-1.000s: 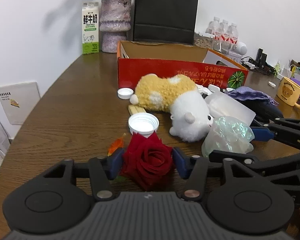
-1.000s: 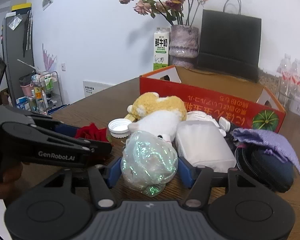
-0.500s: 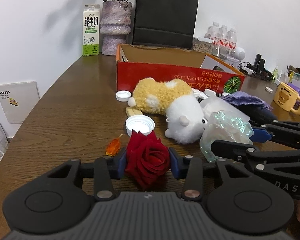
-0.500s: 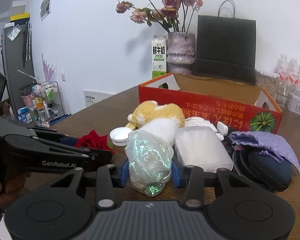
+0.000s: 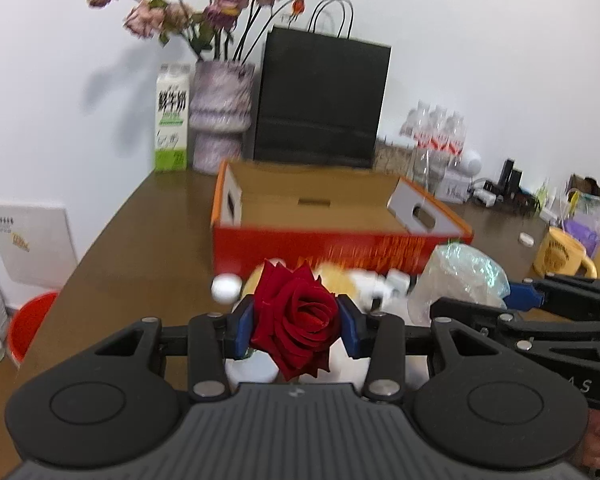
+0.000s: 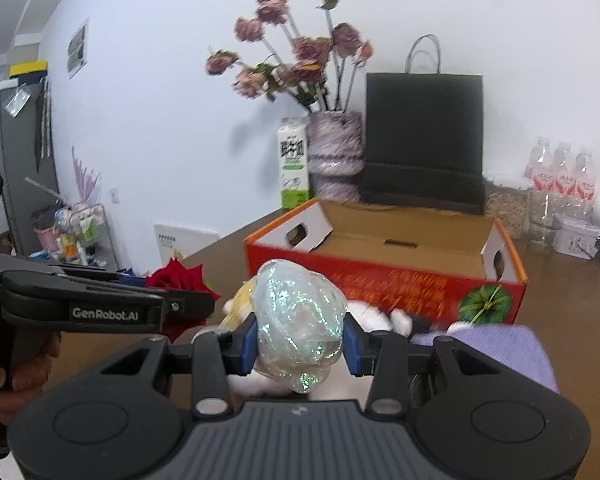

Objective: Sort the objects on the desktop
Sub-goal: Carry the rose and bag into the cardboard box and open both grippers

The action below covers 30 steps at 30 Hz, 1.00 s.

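Observation:
My left gripper (image 5: 297,325) is shut on a red rose (image 5: 296,320), held above the brown table, its blue pads (image 5: 244,326) pressed into the petals. My right gripper (image 6: 300,338) is shut on a crumpled iridescent plastic bag (image 6: 298,322), also lifted off the table. Each gripper shows from the side in the other's view: the right gripper (image 5: 512,294) with the bag (image 5: 460,280), the left gripper (image 6: 172,300) with the rose (image 6: 178,278). Beyond both stands an open red cardboard box (image 5: 332,240), its brown inside bare. The plush toy (image 6: 240,304) lies mostly hidden behind the held things.
A milk carton (image 5: 173,124), a vase of dried flowers (image 5: 220,120) and a black paper bag (image 5: 320,100) stand behind the box. Water bottles (image 5: 436,128) and a yellow mug (image 5: 560,254) sit at the right. A purple cloth (image 6: 492,348) lies by the box. A red bin (image 5: 30,324) stands beside the table.
Both grippers closed tighter on the rose and the plastic bag, then rose off the table with them. The box interior now shows from higher up.

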### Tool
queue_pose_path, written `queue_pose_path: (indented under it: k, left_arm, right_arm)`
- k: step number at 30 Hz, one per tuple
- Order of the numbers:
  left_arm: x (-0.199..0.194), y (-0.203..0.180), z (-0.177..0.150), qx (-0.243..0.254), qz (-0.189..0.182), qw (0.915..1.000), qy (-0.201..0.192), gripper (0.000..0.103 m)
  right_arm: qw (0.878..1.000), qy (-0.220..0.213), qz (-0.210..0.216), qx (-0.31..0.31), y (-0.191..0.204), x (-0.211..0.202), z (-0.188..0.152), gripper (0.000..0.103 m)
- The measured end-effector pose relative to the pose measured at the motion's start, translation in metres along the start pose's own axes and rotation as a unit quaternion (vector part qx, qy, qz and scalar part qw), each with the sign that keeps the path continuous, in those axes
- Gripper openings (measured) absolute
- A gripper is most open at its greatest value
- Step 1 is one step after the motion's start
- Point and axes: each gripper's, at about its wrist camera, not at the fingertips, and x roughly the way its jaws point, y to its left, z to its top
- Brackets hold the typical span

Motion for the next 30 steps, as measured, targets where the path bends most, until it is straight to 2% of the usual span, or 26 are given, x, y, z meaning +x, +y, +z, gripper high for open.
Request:
queue_pose_path:
  k: [5,10,16,21,25,30]
  left_arm:
    - [0.023,-0.008,0.036,0.002,-0.004,0.9999,-0.014,0.043]
    - [0.059,-0.007,0.069,0.003,0.000,0.9999,-0.011,0.043]
    - [0.119,-0.001,0.110,-0.007,0.006,0.9995,0.030,0.043]
    - [0.178,0.001,0.137,0.001,0.026,0.9972,0.070,0.043]
    - [0.223,0.004,0.147,0.003,0.043,0.9937,0.104,0.043]
    - [0.262,0.008,0.146,0.010,0.055,0.9892,0.136,0.043]
  right_arm:
    - [1.000,-0.004,-0.017,0.008,-0.025,0.017,0.029,0.040]
    - [0.999,0.001,-0.039,0.013,-0.054,0.046,0.057,0.040]
    - [0.998,0.028,-0.059,0.022,-0.097,0.095,0.093,0.040]
    - [0.994,0.074,-0.077,0.031,-0.134,0.149,0.117,0.040]
    - [0.989,0.108,-0.086,0.047,-0.159,0.192,0.126,0.040]
    - [0.982,0.156,-0.093,0.048,-0.172,0.236,0.126,0.040]
